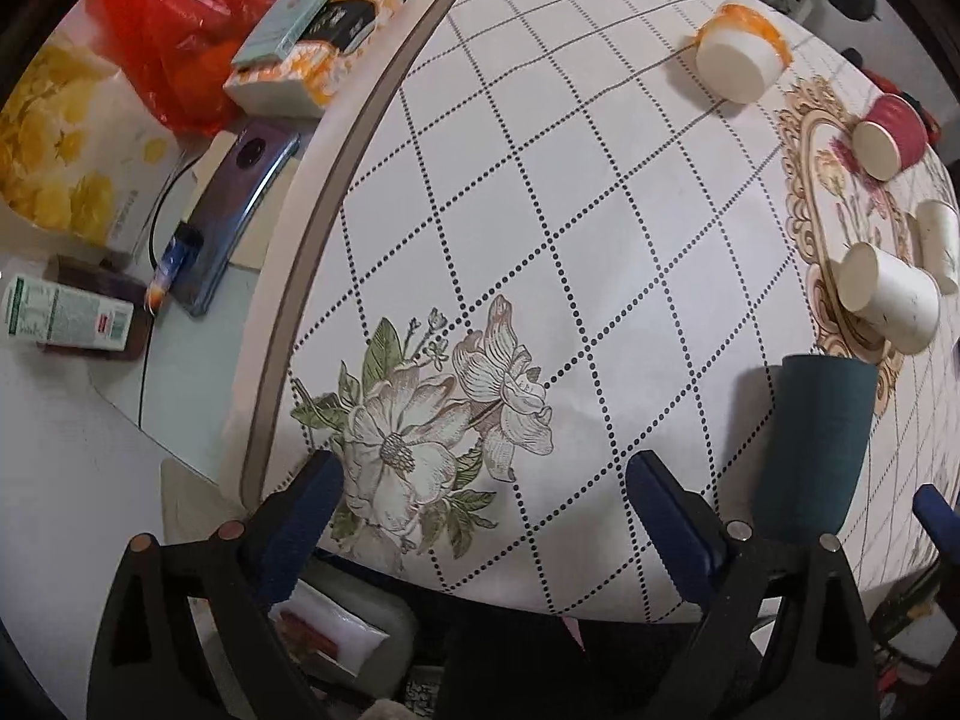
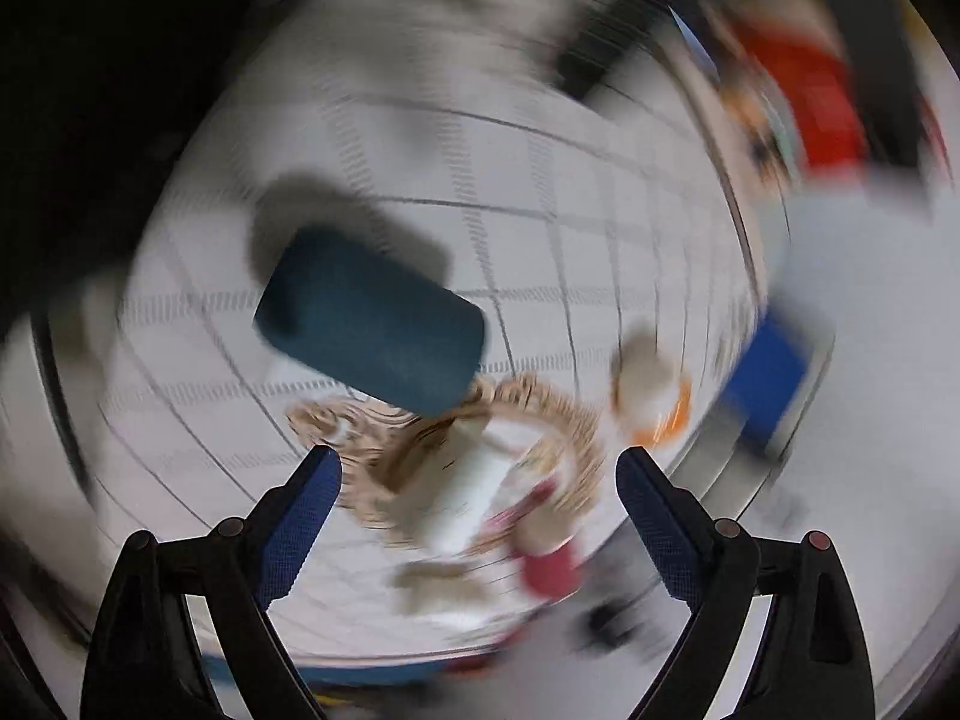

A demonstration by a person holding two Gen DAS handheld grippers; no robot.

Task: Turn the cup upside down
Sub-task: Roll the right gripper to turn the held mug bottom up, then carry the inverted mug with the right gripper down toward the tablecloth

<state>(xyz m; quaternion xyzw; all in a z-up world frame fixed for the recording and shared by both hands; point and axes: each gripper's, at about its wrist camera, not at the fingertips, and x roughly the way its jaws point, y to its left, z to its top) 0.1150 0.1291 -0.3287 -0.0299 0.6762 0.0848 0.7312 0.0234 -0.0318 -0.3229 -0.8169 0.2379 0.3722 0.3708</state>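
Note:
A dark teal cup (image 1: 819, 438) stands on the round table, its wider flat end up, just right of my left gripper (image 1: 483, 480). The left gripper is open and empty over the printed flower near the table's front edge. In the right wrist view, heavily motion-blurred, the teal cup (image 2: 372, 315) lies ahead and left of my right gripper (image 2: 480, 480), which is open and empty and apart from the cup. A blue fingertip (image 1: 933, 507) of the right gripper shows at the right edge of the left wrist view, beside the cup.
Other cups stand mouth-down on the table: an orange-and-white one (image 1: 741, 54), a red one (image 1: 888, 135), a white one (image 1: 888, 294) and another white one (image 1: 939, 240). Left of the table's rim (image 1: 336, 180) lie a phone (image 1: 240, 210), a red bag (image 1: 192, 18) and boxes (image 1: 312, 42).

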